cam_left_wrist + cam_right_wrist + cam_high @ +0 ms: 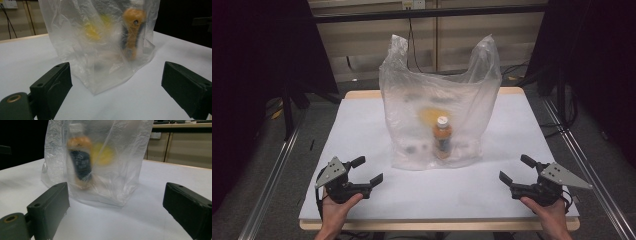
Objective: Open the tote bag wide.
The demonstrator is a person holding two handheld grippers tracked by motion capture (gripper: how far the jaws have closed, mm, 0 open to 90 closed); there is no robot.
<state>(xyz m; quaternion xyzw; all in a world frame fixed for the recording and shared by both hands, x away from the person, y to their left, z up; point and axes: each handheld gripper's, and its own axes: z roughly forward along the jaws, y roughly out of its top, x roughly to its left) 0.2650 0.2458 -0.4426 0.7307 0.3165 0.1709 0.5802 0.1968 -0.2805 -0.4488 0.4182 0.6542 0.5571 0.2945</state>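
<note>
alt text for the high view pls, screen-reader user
A translucent plastic bag stands upright mid-table, an orange drink bottle and a blurry yellow item inside. Near the white table's front edge, the left gripper and right gripper face it, jaws open, holding nothing.

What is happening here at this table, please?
A person holds a black two-jaw gripper in each hand at the near edge of the white table. The left gripper and right gripper are both open and hold nothing. Between them, farther back, stands a clear thin plastic bag with an orange drink bottle upright inside. Neither gripper touches the bag.
</note>
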